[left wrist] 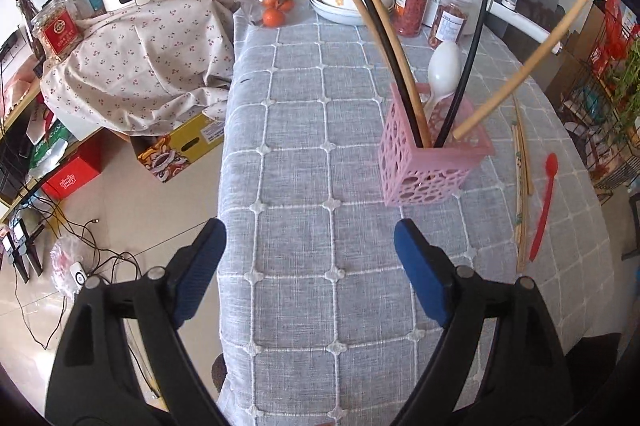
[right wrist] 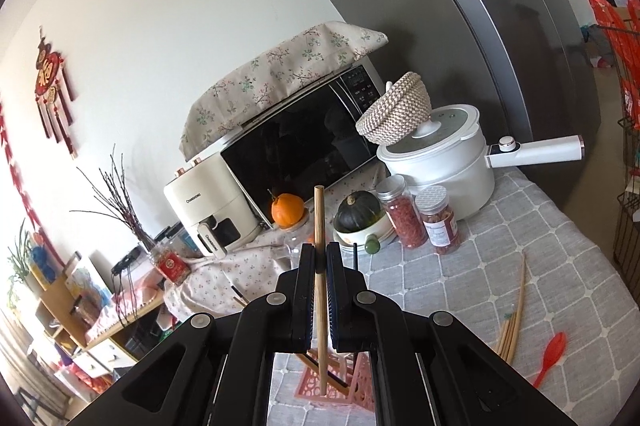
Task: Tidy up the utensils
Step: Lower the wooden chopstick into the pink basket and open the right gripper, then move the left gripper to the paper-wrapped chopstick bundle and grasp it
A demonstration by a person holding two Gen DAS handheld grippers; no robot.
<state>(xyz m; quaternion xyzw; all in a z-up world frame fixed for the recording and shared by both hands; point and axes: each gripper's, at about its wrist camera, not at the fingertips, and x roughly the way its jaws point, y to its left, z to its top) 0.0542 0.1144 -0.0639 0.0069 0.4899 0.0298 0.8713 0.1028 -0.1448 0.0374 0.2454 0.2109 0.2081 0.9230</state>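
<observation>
The right gripper (right wrist: 320,258) has its fingers clamped on a single wooden chopstick (right wrist: 319,222), held nearly upright with its lower end hanging just above, or just inside, the pink perforated holder (left wrist: 434,161); the wrist view does not settle which. The left gripper (left wrist: 310,262) hovers over the checked surface (left wrist: 304,105) near the holder, its fingers wide apart with nothing between them. The holder already carries several wooden and black chopsticks and a white spoon (left wrist: 443,63), all leaning outward at steep angles, so it looks top-heavy. The main risk is that the descending chopstick strikes one of those leaning sticks or catches the holder's rim, levering the light basket over or sliding it across the cloth, since the left gripper is not steadying it. Letting go too high could also make the chopstick bounce out or slip through a side hole. Because the grip sits around mid-length on a smooth stick, it may pivot between the pads and miss the opening. More chopsticks (left wrist: 520,177) and a red spoon (left wrist: 544,209) lie on the surface just beside the holder, and a toppling basket would scatter onto them.
</observation>
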